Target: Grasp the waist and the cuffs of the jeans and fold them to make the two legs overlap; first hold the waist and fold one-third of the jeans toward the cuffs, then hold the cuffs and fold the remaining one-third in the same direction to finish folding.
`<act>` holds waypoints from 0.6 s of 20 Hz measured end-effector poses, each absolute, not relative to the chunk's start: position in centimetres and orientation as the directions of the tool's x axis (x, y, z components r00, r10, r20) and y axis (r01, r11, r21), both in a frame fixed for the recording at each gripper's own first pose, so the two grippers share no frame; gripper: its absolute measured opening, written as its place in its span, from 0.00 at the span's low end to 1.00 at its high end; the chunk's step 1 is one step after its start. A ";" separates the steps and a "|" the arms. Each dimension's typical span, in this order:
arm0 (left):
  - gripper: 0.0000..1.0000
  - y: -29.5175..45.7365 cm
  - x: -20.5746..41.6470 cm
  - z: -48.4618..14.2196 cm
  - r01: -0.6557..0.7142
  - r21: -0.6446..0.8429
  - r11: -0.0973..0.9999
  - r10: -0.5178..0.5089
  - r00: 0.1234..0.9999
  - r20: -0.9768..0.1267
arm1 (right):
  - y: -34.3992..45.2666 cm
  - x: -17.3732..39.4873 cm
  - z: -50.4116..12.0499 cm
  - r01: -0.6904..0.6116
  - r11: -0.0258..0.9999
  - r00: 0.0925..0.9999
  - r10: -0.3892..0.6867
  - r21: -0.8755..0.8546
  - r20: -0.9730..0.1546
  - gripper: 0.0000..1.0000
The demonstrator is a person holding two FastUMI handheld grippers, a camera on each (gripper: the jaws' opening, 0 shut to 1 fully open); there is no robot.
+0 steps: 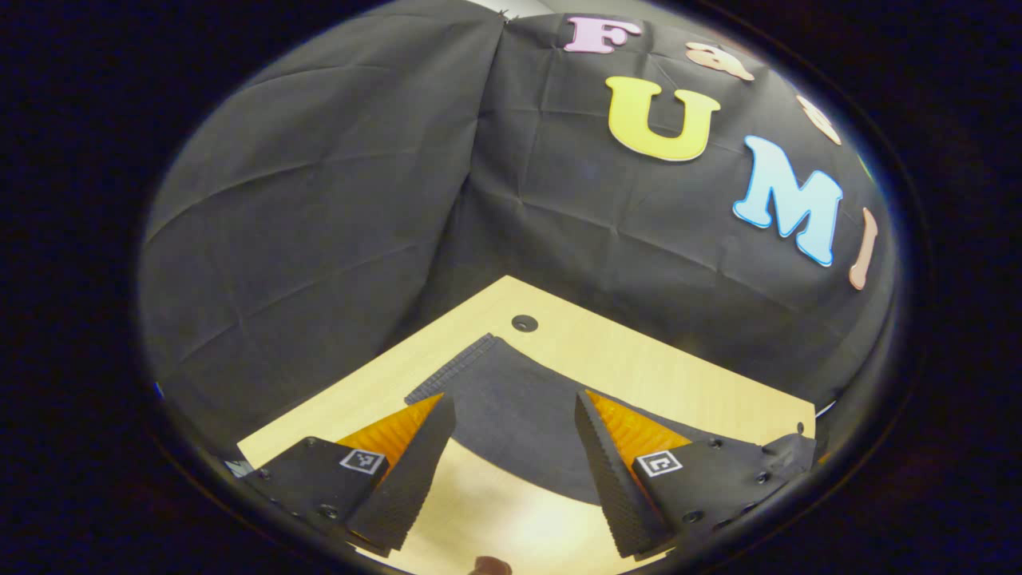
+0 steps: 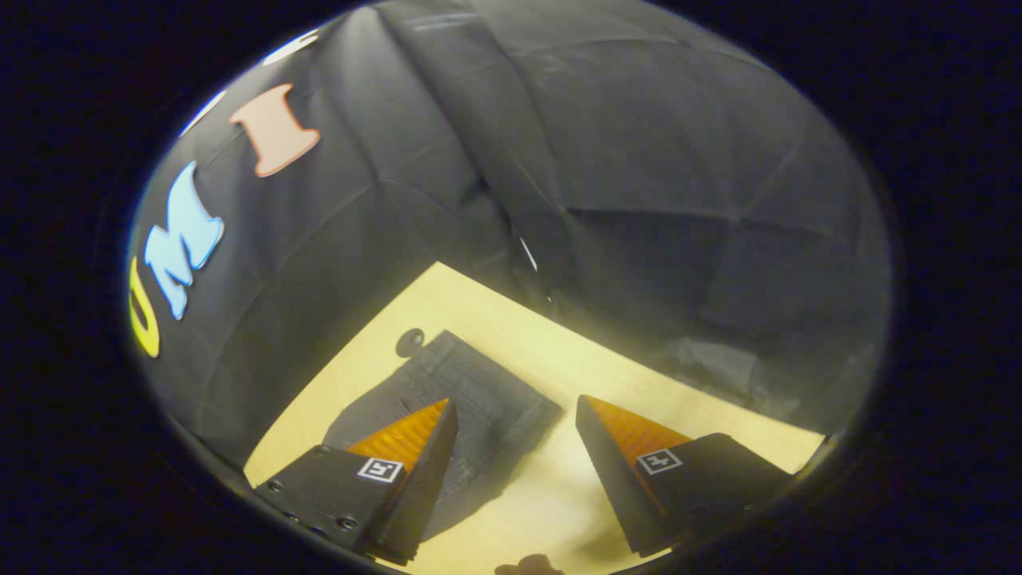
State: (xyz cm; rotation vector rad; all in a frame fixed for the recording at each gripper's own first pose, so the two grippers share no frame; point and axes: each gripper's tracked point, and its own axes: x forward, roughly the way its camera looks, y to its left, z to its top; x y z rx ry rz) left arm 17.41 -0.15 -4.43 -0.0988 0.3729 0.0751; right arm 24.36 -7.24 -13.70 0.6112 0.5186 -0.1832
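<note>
Left gripper view: dark grey denim jeans (image 1: 511, 423) flat on pale wooden table (image 1: 639, 367), beyond and between spread fingers of left gripper (image 1: 511, 447), nothing held. Right gripper view: jeans (image 2: 471, 399) beyond right gripper (image 2: 515, 447), jaws wide, empty.

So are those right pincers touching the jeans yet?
Apart. In the right gripper view the right gripper is open with bare table between its fingers; the jeans lie beyond.
</note>
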 end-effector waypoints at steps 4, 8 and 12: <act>0.98 -0.7 15.9 -3.1 -0.071 -0.026 0.997 0.059 0.946 -0.320 | -7.1 24.5 -15.9 0.356 0.733 0.837 0.026 0.580 -0.546 0.92; 0.98 -2.0 15.7 -2.4 -0.012 0.011 1.000 0.015 0.953 -0.301 | -7.4 24.3 -15.3 0.374 0.720 0.839 0.006 0.585 -0.544 0.92; 0.98 -2.8 16.0 -3.0 0.035 -0.054 0.998 -0.051 0.946 -0.319 | -9.1 22.7 -14.5 0.382 0.734 0.832 -0.009 0.561 -0.554 0.59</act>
